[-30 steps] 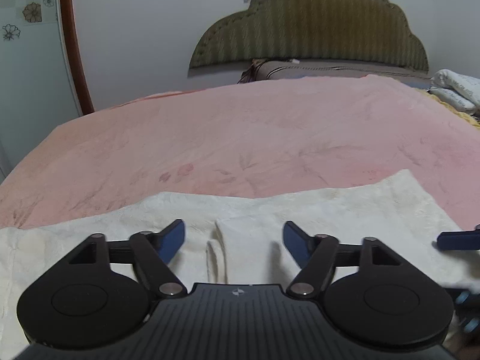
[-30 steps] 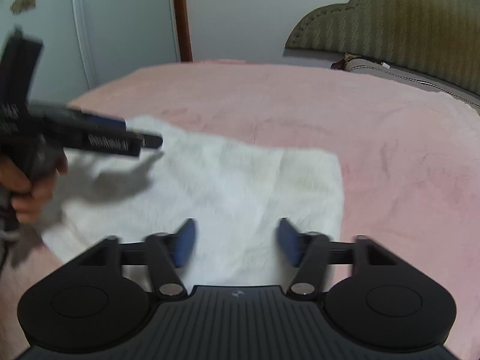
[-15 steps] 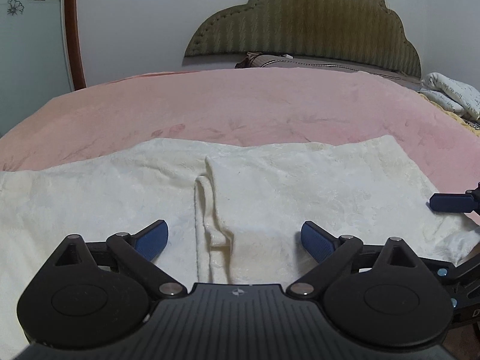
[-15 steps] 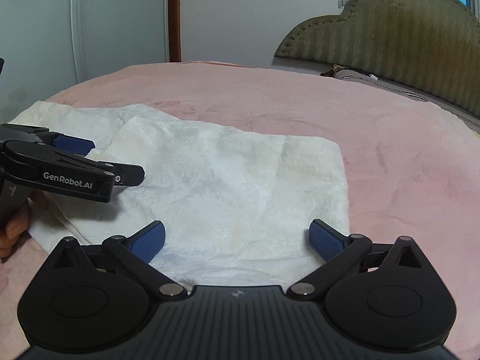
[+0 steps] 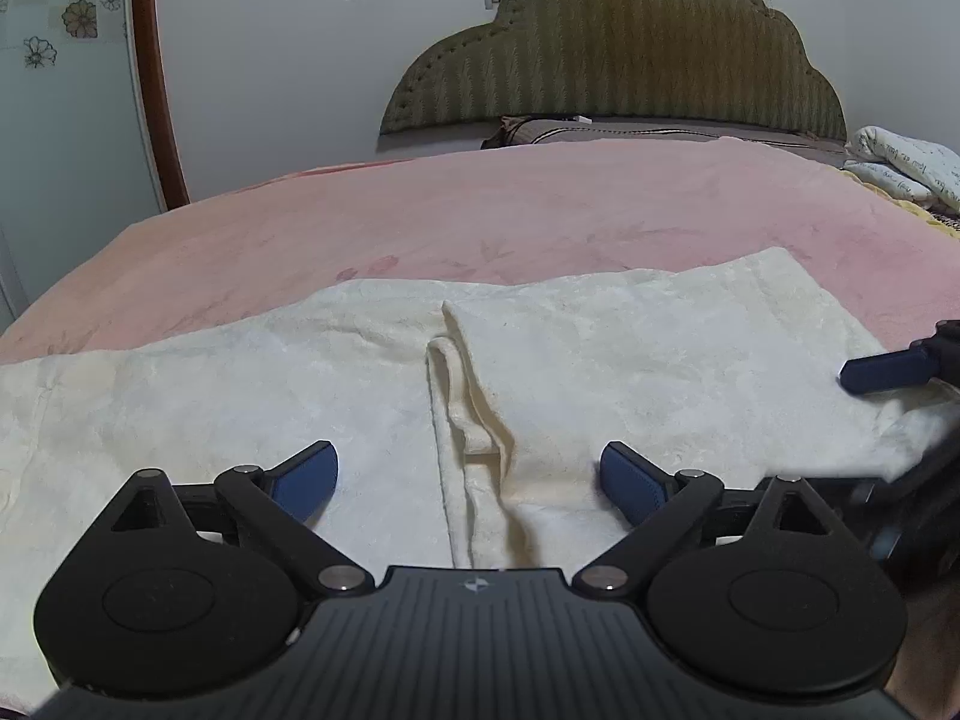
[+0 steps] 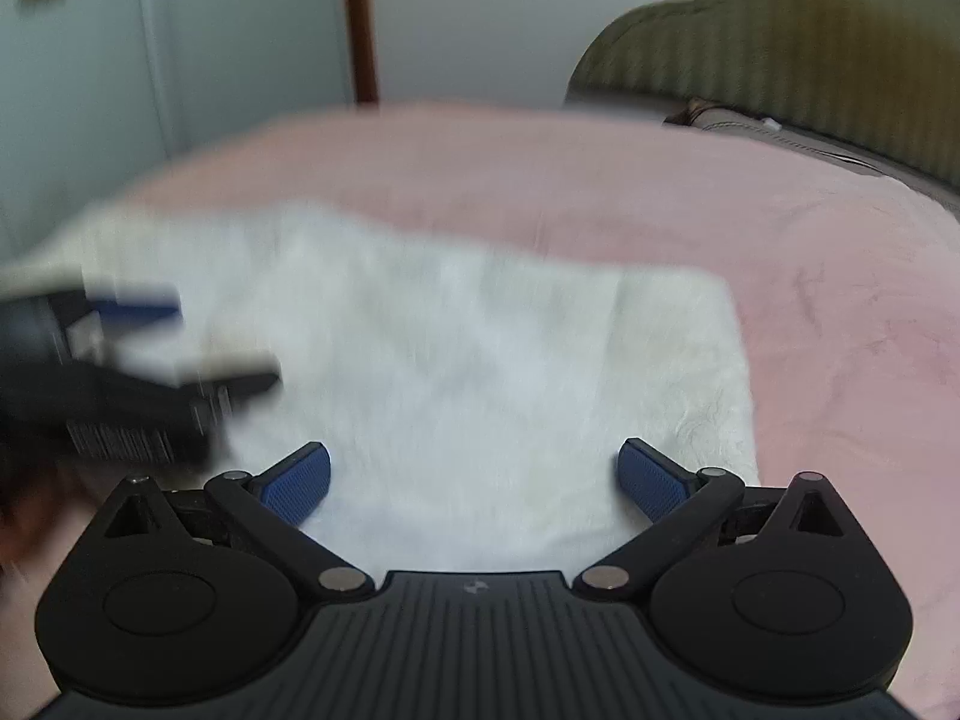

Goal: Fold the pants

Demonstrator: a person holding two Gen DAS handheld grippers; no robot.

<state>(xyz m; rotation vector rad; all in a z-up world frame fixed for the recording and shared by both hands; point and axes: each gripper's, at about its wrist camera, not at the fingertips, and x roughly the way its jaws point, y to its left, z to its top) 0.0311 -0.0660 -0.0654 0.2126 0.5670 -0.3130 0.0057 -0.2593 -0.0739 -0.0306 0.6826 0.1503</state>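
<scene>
Cream-white pants lie flat across a pink bedspread, with one part laid over the other. A raised fold ridge runs down the middle towards me. My left gripper is open low over the pants' near edge, its blue pads on either side of that ridge without pressing it. A blue finger of the right gripper shows at the right edge. The right wrist view is blurred: my right gripper is open over the near edge of the pants, holding nothing. The left gripper's fingers show at the left.
The pink bedspread stretches far beyond the pants. An olive headboard and a brown pillow stand at the back. Folded white bedding lies at the right. A wardrobe and brown door frame stand left.
Both grippers' jaws have spread wide. My left gripper has come lower over the pants, and the fold ridge now sits between its pads. The right wrist view has gone blurred.
</scene>
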